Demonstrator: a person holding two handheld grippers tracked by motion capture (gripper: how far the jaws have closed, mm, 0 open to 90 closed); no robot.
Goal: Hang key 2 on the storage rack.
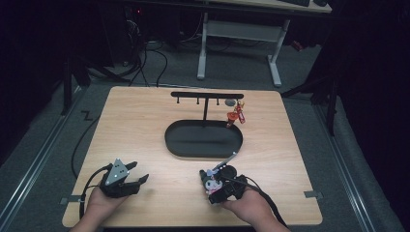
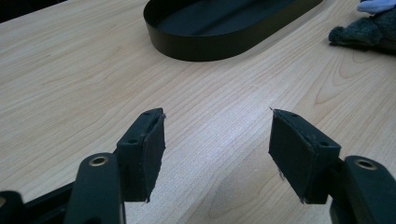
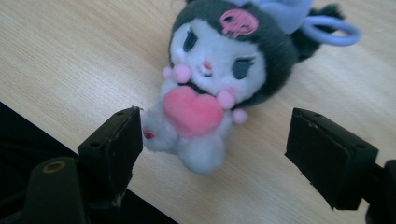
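Observation:
A small plush toy [image 3: 215, 60] with a dark hood, white face and pink heart lies on the wooden table [image 1: 145, 121], a lavender loop [image 3: 336, 32] at its head. My right gripper [image 3: 215, 126] is open, its jaws either side of the toy's lower body without squeezing it. From above, the toy [image 1: 211, 181] sits just in front of the right gripper [image 1: 216, 188] near the table's front edge. At the front left my left gripper [image 1: 139, 171] is open with nothing in it. In its own view the left gripper [image 2: 217, 126] hovers over bare wood, the toy [image 2: 369, 30] far right.
A black oval tray [image 1: 169, 137] sits mid-table, also ahead of my left jaws as the tray [image 2: 187, 46]. From it rises a black T-shaped hook stand [image 1: 207, 95] with a red keychain [image 1: 236, 116] on a right hook. A thin silver rod [image 1: 225, 162] lies by the tray.

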